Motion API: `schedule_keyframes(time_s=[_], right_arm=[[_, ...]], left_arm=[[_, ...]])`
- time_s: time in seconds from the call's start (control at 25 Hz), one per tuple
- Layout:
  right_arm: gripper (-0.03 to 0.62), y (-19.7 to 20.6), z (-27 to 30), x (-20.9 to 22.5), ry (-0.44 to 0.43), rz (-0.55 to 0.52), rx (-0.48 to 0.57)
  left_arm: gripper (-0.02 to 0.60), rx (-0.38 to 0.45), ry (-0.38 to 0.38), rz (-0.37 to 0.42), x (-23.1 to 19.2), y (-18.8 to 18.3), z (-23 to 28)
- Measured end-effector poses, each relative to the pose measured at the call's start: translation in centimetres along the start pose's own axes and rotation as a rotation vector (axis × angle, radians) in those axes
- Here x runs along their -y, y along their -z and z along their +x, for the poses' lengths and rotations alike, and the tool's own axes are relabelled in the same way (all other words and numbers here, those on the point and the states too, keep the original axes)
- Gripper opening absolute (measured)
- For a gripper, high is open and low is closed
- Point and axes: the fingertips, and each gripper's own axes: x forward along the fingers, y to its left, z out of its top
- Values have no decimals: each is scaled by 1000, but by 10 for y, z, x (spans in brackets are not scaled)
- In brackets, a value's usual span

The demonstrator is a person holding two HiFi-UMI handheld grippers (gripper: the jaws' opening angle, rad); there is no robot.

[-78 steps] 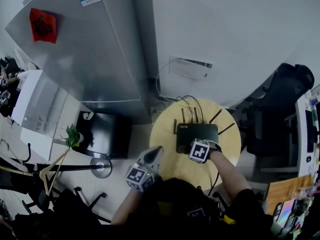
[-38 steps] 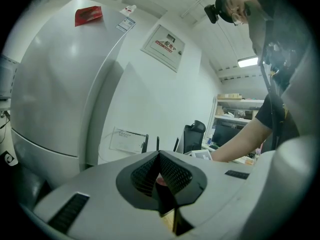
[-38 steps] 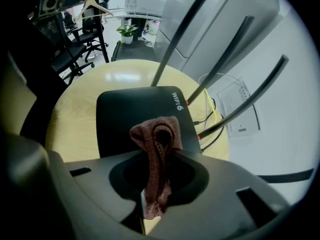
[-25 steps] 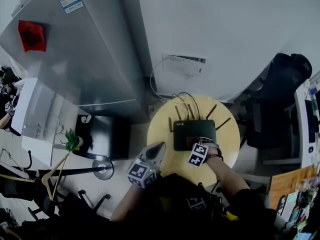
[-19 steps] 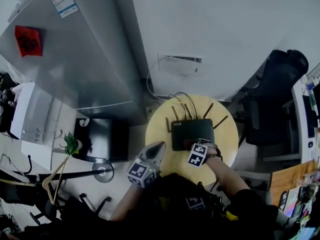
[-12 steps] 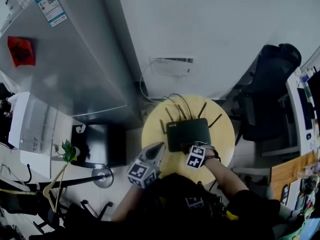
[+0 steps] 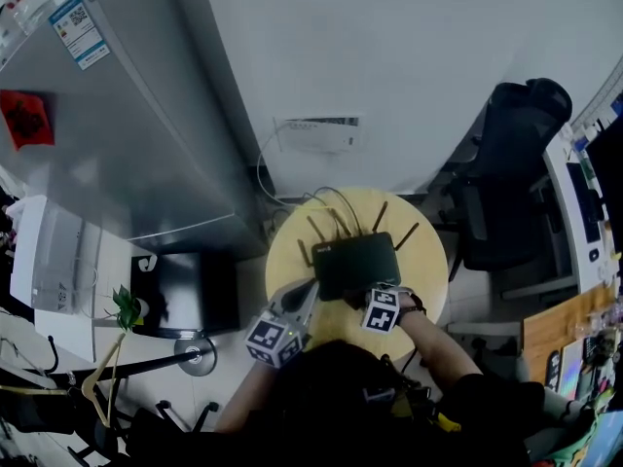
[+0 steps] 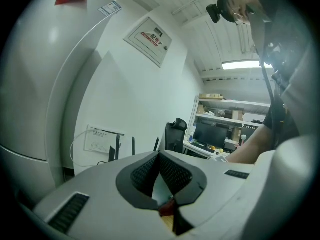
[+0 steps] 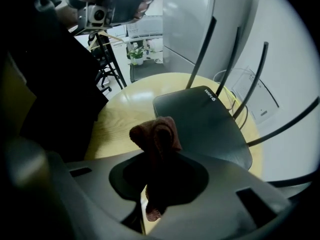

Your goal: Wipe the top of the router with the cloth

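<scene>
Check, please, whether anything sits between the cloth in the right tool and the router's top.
Nothing visible does. The cloth, clamped in the right tool, is at the near edge of the router; its flat top is bare, antennas only along the far edge.

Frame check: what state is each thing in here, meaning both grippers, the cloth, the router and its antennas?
Left gripper: shut, nothing between its jaws.
Right gripper: shut on the cloth.
Cloth: bunched, pinched in the right jaws, by the router's near edge.
Router: lying flat on the round table.
Antennas: raised.
</scene>
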Motion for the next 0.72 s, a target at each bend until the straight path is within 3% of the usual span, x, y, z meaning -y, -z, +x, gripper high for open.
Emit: schedule_keyframes(time_s=[0.08,0.2,0.32,0.44,0.56,0.72], right_arm=[[63,-2,-8,10,69,-34,31],[63,-6,-23,46,302,-109,71],[63,6,-24,87,485,-135,32],[63,7,-28,115,575,-125,15],[63,-14,-38,133,650,-186,52],[63,-33,-32,145,672,-264,46]], left_arm=[[2,-3,2,-2,-1,4,1],[2,1,-2,-13,-1,5,1],[2,-1,-11,-22,-3,7,2],[2,-7,-29,-28,-7,9,0],[2,-3,-59,-30,-14,8,-4],[2,-5,-116,-55,-21,7,-14]])
